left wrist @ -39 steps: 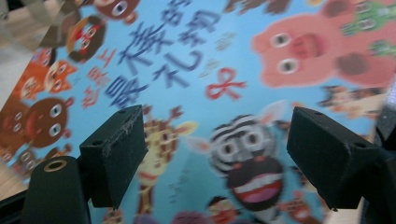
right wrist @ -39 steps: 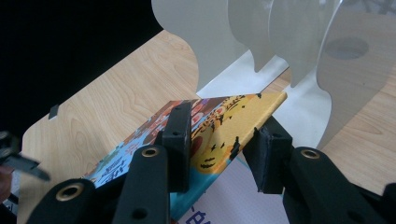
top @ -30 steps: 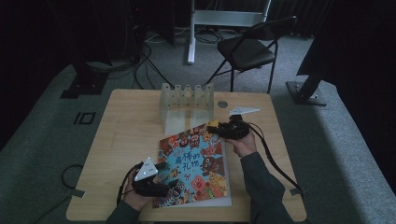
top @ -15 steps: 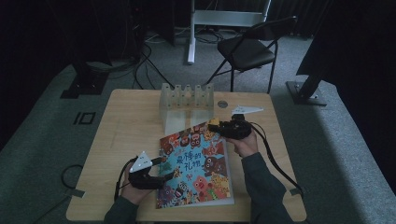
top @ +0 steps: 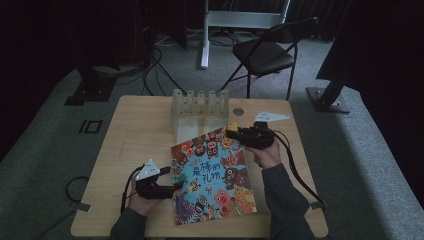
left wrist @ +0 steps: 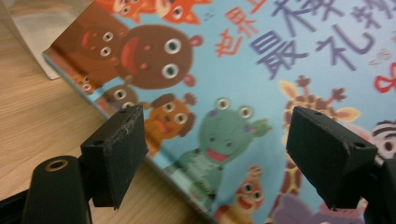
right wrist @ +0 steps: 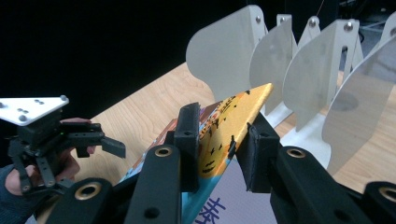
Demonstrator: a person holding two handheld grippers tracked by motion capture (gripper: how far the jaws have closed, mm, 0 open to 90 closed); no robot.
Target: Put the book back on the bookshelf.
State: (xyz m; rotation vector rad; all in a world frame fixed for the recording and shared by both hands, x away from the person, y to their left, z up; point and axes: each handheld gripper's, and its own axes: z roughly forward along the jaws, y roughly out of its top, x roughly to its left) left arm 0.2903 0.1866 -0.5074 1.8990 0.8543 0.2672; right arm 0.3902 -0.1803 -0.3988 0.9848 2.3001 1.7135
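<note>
High view had the picture book (top: 212, 177) on the table (top: 130, 135), far corner lifted. Right gripper (right wrist: 218, 140) jaws, just closing, clamped that corner; left gripper (left wrist: 215, 154) jaws stood wide over its near edge.

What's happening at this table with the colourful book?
A person holds a pair of tongs in each hand over a children's picture book on a wooden table. The right tongs have just been closing on the book's far corner, which sits between them and is lifted off the table in front of a clear divider rack. The left tongs stand open over the book's near left edge, gripping nothing.
</note>
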